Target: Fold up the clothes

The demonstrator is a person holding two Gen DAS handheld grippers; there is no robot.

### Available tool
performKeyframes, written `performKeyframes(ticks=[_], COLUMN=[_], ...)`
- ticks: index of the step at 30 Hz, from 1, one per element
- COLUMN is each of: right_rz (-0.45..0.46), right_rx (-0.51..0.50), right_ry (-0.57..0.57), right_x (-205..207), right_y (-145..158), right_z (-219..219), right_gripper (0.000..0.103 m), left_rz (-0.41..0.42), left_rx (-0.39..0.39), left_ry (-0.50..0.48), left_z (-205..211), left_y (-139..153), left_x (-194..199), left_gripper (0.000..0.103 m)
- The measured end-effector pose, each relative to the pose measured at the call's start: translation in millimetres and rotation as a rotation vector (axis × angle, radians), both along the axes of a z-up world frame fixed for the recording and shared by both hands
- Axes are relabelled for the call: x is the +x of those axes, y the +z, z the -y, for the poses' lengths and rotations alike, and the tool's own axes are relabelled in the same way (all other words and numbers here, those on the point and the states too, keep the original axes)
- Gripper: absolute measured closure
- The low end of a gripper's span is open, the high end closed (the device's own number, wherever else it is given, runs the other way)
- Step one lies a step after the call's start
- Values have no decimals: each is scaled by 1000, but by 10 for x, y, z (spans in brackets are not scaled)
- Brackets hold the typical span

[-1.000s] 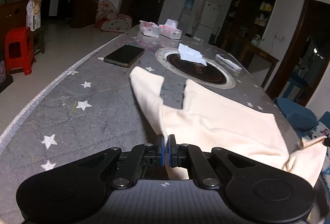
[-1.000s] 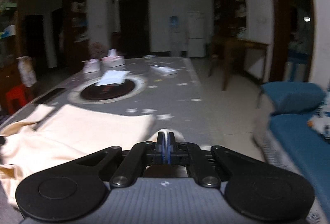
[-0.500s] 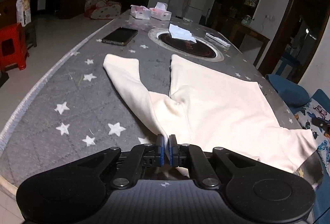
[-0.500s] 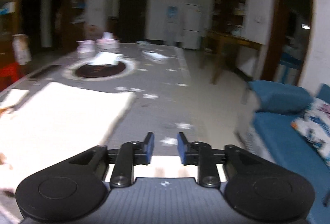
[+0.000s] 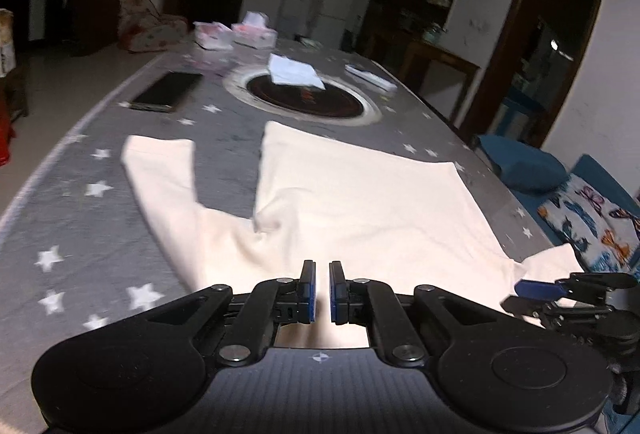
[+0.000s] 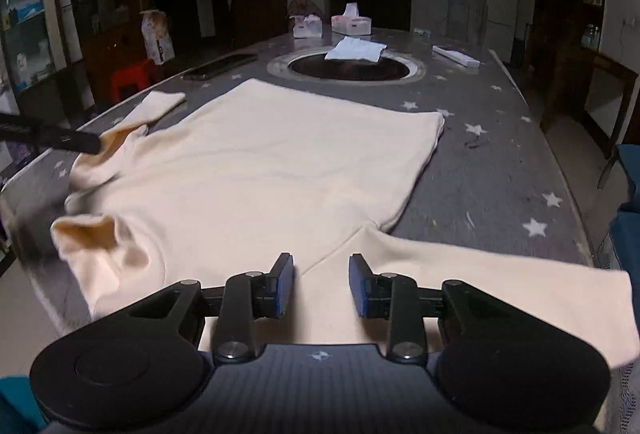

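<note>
shirt (image 6: 256, 170) flat, both tongs parted

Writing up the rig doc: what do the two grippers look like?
Both match: left gripper and right gripper have black linkage arms with silver pivot screws, blue pads on black fingers, a ribbed grey body with round black side discs and a small crosshair mark. No cables or sleeves visible.
</note>
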State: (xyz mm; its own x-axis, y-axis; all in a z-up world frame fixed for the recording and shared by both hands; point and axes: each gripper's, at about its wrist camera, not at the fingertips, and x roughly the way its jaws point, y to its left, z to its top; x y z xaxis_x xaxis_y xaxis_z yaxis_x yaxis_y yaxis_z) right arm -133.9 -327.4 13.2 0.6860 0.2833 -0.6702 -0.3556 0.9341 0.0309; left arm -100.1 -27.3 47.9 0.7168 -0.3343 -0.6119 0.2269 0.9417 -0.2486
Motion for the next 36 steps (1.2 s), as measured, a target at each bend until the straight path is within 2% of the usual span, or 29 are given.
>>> performKeyframes(ticks=[10, 13, 16, 22, 27, 36], right_rz=[18, 31, 34, -4, -28, -7], right_rx=[26, 33, 32, 42, 14, -80], right_ry=[24, 20, -5, -62, -113, -108], right_x=[47, 118, 300, 741, 1148, 1886], right_y=[141, 173, 168, 77, -55, -85], right_z=[41, 51, 98, 236, 293, 103], right_gripper=[67, 66, 65, 65, 66, 66], left_rz=[-34, -79, -118, -98, -79, -61], left_rx=[-32, -46, -13, 11, 58, 92], left_ry=[10, 26, 50, 96, 112, 153], left_z=[103, 114, 128, 24, 21, -29], left_y=[-31, -123, -252, -300, -302, -302], left_x=[731, 1011, 1224, 1342, 1422, 1674], left_gripper=[94, 94, 94, 95, 95, 95])
